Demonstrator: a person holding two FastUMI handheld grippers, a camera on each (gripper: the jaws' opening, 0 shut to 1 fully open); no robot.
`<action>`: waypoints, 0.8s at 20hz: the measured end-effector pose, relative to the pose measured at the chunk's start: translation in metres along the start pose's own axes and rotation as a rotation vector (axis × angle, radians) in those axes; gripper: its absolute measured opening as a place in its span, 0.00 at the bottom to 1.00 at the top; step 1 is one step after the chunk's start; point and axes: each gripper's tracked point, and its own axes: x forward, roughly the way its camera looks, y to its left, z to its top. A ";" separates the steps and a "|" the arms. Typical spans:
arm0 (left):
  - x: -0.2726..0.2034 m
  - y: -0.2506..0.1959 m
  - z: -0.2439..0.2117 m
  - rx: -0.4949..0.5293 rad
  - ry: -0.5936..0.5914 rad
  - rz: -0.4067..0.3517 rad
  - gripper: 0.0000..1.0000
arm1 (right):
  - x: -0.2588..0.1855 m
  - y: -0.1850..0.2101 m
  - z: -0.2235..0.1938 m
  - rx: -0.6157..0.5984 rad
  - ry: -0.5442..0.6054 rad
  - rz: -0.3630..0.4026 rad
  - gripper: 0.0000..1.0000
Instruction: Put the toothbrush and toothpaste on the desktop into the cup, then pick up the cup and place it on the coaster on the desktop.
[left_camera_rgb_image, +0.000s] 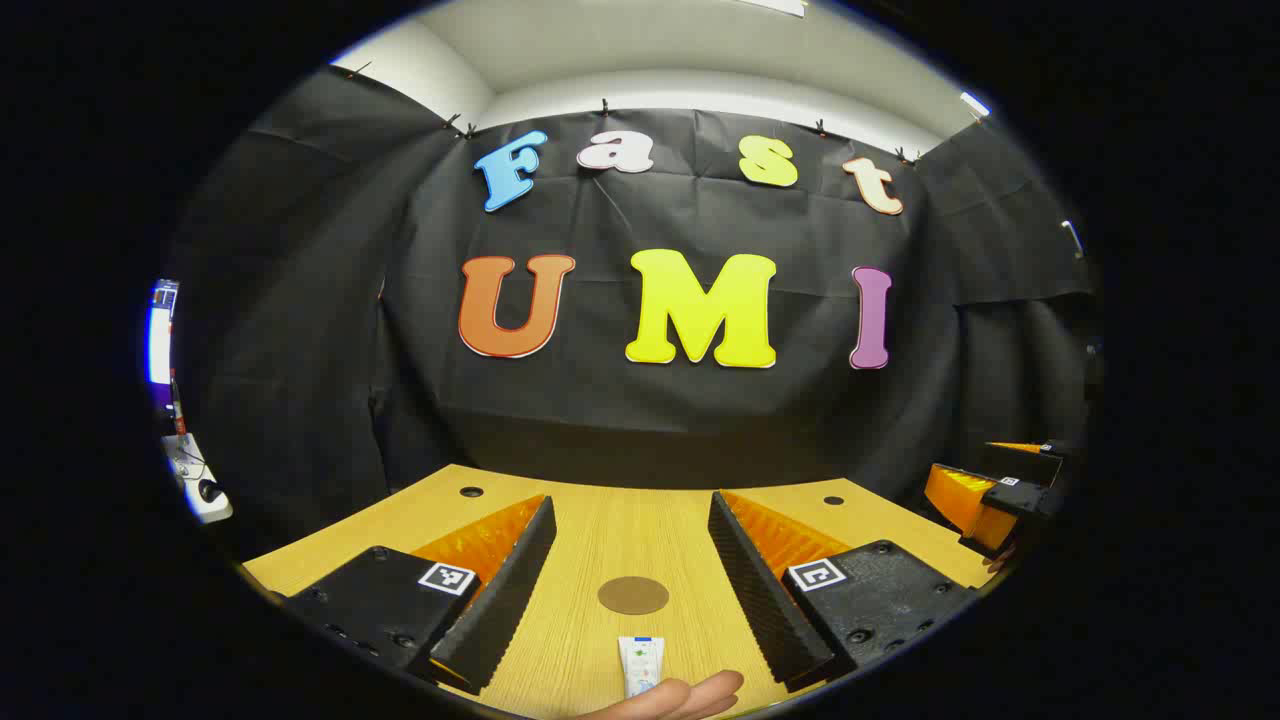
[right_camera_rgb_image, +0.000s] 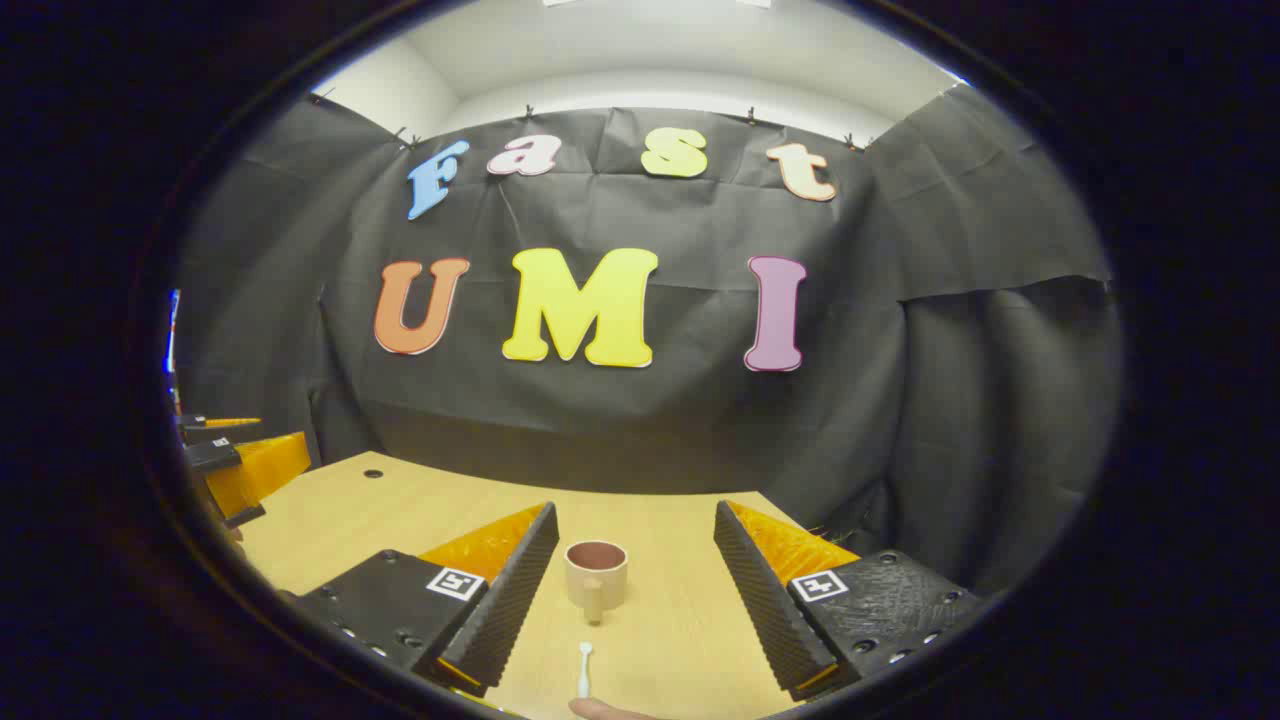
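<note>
In the left gripper view, the left gripper (left_camera_rgb_image: 632, 560) hovers above the desktop (left_camera_rgb_image: 590, 530) with its fingers spread wide and nothing between them. The round brown coaster (left_camera_rgb_image: 633, 595) lies flat between the fingertips, a little beyond them. Nearer the camera, in the same gap, the toothpaste (left_camera_rgb_image: 640, 665) lies flat with its length running away from the lens, and a person's hand (left_camera_rgb_image: 680, 697) rests just beside its near end at the bottom edge.

In the right gripper view, the right gripper (right_camera_rgb_image: 636, 560) is likewise spread open and empty. The cup (right_camera_rgb_image: 596, 577) stands upright between its fingers, closer to the left finger, handle turned toward the camera. The toothbrush (right_camera_rgb_image: 585, 668) lies on the wood nearer than the cup, just short of it, with a fingertip (right_camera_rgb_image: 600, 709) touching its near end.

Judging by this layout, the step in hand is the first pickup. Either gripper should drop straight down so the fingers straddle the slim item across its narrow width, close squarely near mid-length, and lift only once the bare hand is out of the way.
</note>
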 end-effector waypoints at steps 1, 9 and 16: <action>0.000 0.000 0.001 0.001 0.000 -0.002 0.96 | 0.002 0.002 -0.002 -0.001 0.003 -0.001 0.98; 0.001 -0.004 -0.003 0.011 0.008 -0.036 0.96 | 0.005 -0.003 -0.002 0.007 0.000 -0.015 0.95; 0.003 -0.009 -0.005 0.033 0.009 -0.033 0.96 | 0.008 0.002 -0.016 -0.005 0.037 0.001 0.98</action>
